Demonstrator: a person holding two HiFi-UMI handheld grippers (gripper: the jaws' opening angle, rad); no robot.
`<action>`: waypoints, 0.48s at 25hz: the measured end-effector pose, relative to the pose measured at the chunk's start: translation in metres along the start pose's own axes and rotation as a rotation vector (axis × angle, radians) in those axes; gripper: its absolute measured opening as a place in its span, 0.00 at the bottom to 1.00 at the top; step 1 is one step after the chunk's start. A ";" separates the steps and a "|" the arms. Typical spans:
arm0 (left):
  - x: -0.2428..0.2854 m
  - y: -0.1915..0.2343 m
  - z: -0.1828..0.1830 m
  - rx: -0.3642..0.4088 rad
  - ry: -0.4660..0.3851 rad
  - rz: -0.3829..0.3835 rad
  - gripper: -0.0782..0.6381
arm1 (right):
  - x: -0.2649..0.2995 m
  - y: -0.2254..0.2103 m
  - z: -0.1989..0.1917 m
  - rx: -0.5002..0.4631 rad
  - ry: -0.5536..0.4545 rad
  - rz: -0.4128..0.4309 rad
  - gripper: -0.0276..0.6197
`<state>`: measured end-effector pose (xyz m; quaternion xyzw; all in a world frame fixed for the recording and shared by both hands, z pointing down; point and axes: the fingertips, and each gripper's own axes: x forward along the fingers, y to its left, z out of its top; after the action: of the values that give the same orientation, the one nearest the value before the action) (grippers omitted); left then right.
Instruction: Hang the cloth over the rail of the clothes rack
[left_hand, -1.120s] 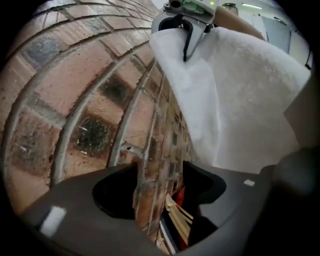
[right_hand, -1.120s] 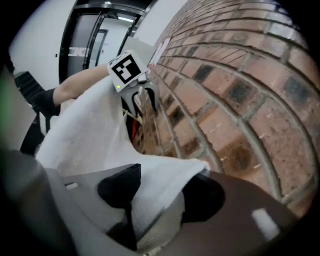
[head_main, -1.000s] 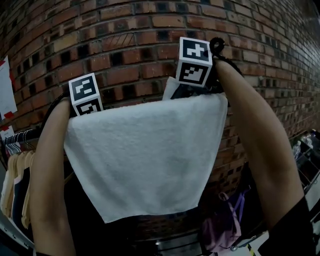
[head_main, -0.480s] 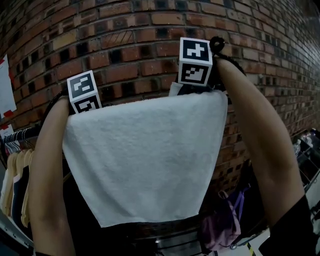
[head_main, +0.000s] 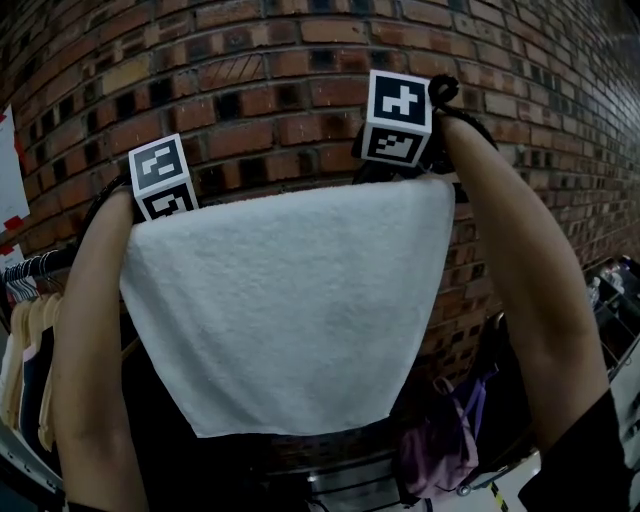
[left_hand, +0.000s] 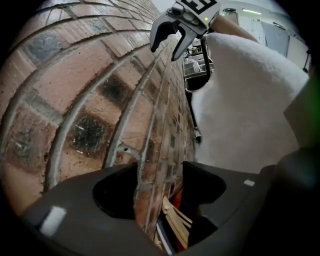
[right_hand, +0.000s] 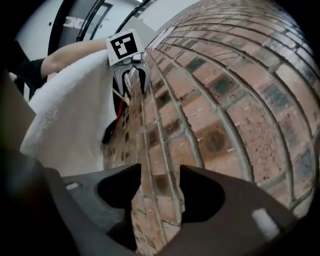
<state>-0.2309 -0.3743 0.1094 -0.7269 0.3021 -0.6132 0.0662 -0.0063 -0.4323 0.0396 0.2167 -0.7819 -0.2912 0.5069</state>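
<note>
A white cloth (head_main: 285, 305) hangs spread out in front of the brick wall in the head view, its top edge level between my two raised arms. The rail under it is hidden. My left gripper (left_hand: 160, 175) stands open behind the cloth's upper left corner, with only wall showing between its jaws. Its marker cube (head_main: 160, 178) pokes above the edge. My right gripper (right_hand: 155, 180) is open too, empty, behind the upper right corner under its cube (head_main: 400, 118). In each gripper view the cloth (left_hand: 245, 105) (right_hand: 75, 115) lies alongside, outside the jaws.
The brick wall (head_main: 260, 90) is very close behind both grippers. Clothes on hangers (head_main: 30, 350) hang at the lower left. A purple bag (head_main: 440, 440) hangs at the lower right, with shelving (head_main: 615, 290) at the right edge.
The fold of cloth that stuck up beside the right cube has dropped out of sight. Both cubes have risen slightly, and the cloth's top edge now lies straighter.
</note>
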 end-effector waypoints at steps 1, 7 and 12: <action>-0.001 0.002 0.000 0.000 -0.003 0.008 0.52 | -0.001 -0.003 0.002 -0.013 -0.010 -0.024 0.42; -0.033 0.035 0.028 0.155 -0.110 0.292 0.47 | -0.019 -0.014 0.036 -0.126 -0.091 -0.190 0.42; -0.085 0.066 0.049 0.274 -0.176 0.671 0.47 | -0.052 -0.026 0.078 -0.160 -0.249 -0.383 0.42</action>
<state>-0.2145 -0.3965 -0.0056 -0.6216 0.4318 -0.5274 0.3861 -0.0564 -0.3999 -0.0374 0.2824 -0.7574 -0.4675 0.3577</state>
